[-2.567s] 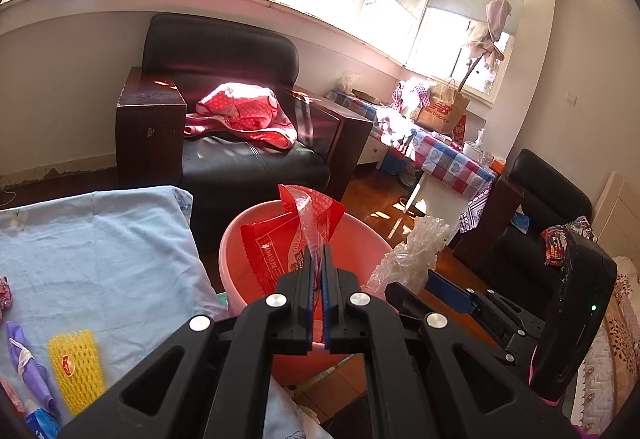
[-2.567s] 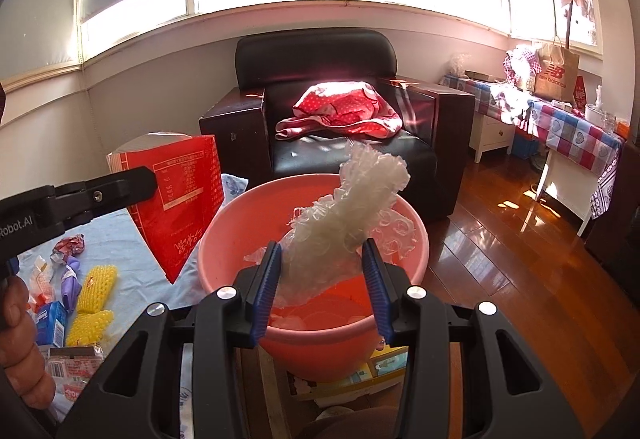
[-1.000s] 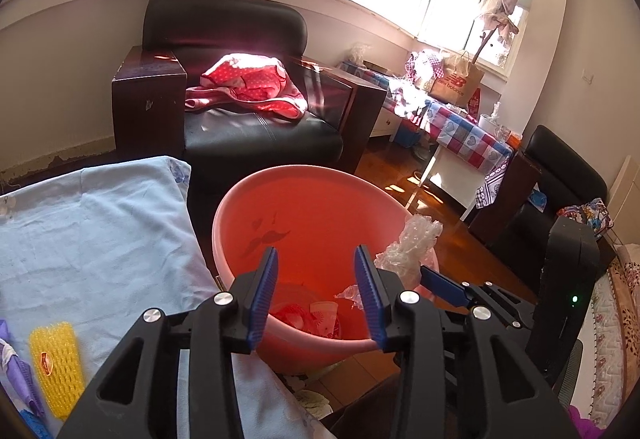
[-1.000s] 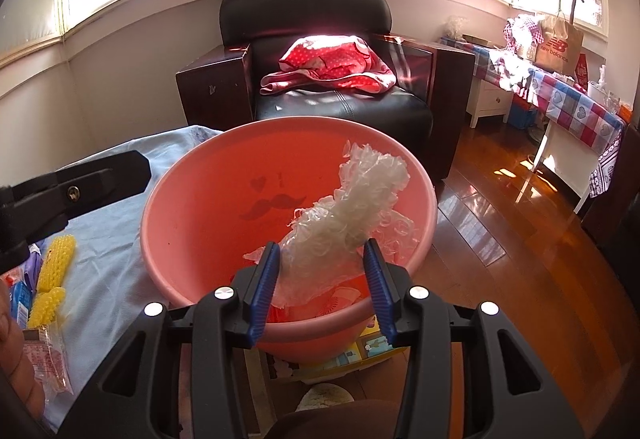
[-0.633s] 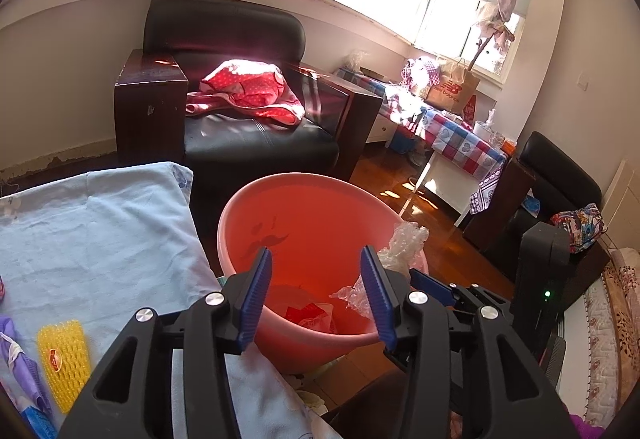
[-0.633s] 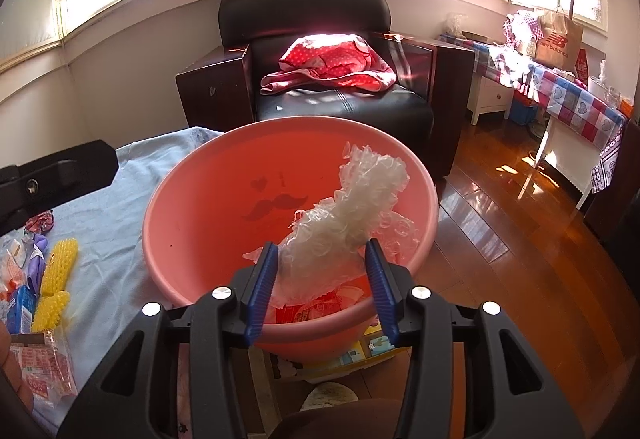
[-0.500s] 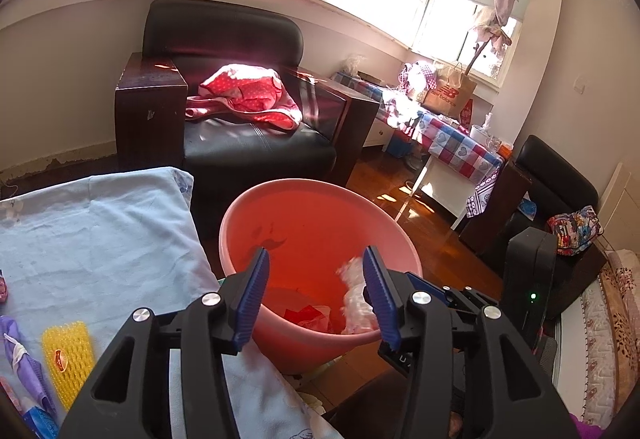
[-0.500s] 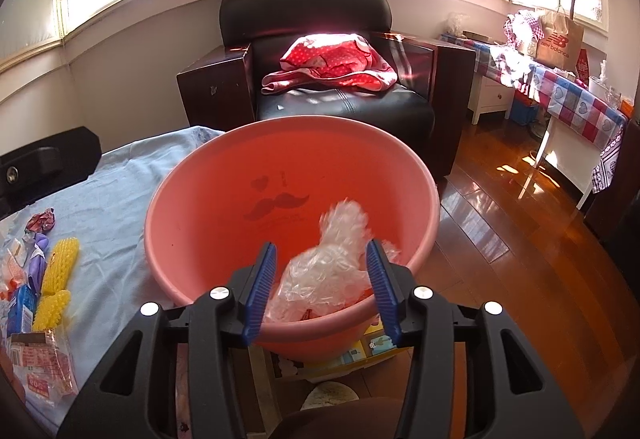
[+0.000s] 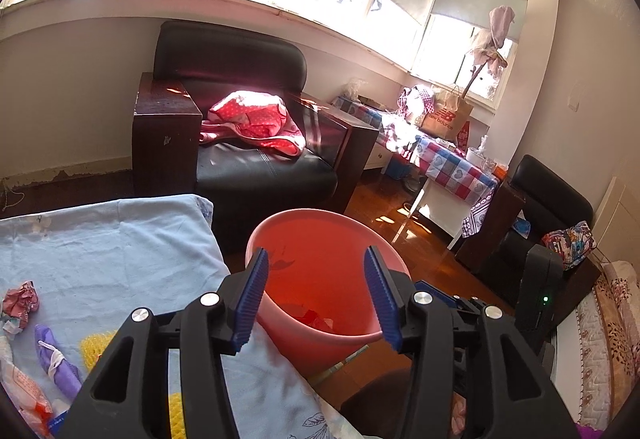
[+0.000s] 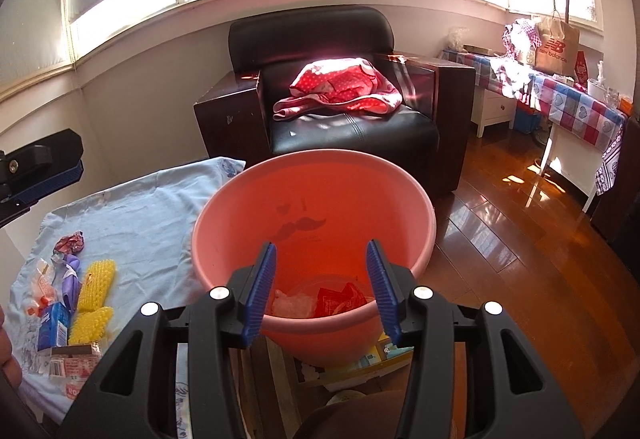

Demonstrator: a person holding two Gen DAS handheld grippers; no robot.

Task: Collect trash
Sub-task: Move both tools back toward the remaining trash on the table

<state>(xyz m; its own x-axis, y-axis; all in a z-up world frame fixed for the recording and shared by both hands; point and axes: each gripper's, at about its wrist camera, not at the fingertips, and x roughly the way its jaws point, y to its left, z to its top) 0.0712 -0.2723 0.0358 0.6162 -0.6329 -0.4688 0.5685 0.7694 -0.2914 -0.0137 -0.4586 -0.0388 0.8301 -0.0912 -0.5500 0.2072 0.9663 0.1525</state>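
open air above pink basin (image 10: 430,223), black armchair (image 10: 344,127) close behind it, litter-strewn blue sheet (image 10: 152,223) touching its left rim

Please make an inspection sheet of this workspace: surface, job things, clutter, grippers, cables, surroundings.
Surface: light blue cloth covers the table, wrinkled.
Job's things: pink basin beside the table holds a red wrapper and clear plastic. Still on the cloth: yellow foam nets, purple wrapper, crumpled red wrapper, blue carton.
Clutter: flat boxes under the basin.
Grippers: left gripper empty, jaws opening; right gripper open, empty, above the basin.
Cables: nothing seen.
Surroundings: black armchair with red dotted cloth, checked table, wooden floor.
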